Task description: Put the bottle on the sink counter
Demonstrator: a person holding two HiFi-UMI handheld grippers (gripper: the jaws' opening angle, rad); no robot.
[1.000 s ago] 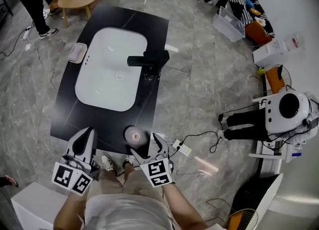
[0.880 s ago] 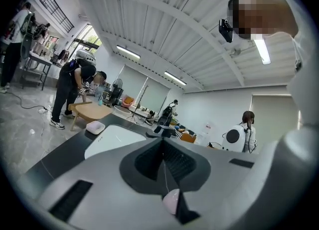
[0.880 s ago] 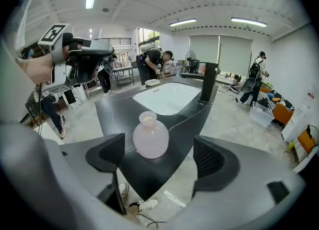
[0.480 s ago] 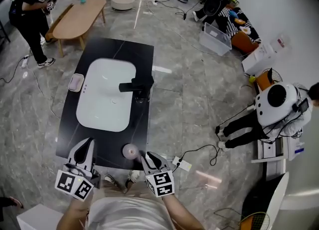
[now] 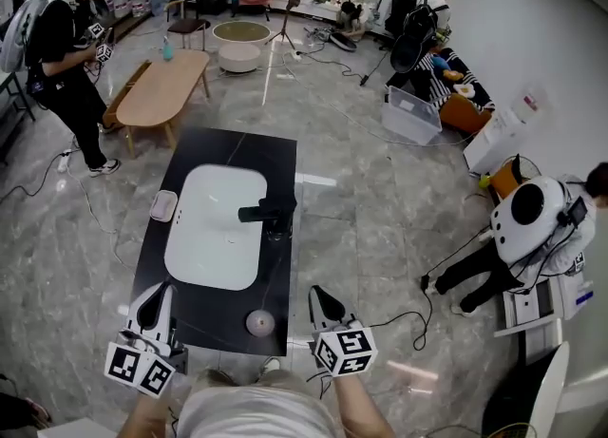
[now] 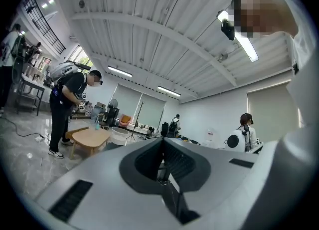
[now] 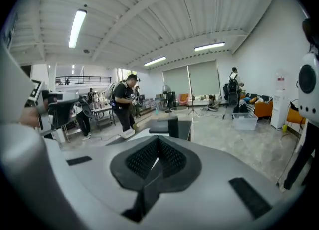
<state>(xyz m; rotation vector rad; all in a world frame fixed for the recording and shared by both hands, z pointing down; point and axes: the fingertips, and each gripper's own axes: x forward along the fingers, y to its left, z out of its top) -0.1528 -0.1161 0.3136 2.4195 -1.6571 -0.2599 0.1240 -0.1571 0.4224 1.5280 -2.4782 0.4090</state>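
Observation:
The bottle stands upright on the black sink counter, near its front right corner, seen from above as a pale round cap. My right gripper hangs off the counter's front right edge, to the right of the bottle and apart from it, jaws shut on nothing. My left gripper is over the front left corner, also shut and empty. In the left gripper view, the left gripper points up at the room. In the right gripper view, the right gripper shows shut pads with the black faucet beyond.
A white basin with a black faucet fills the counter's middle, with a soap dish at its left. A cable lies on the floor to the right. A person stands by a wooden table at the far left.
My right gripper has come away from the bottle, moved right off the counter edge and shut. The bottle stays standing on the counter. The head view has pulled back and tilted up.

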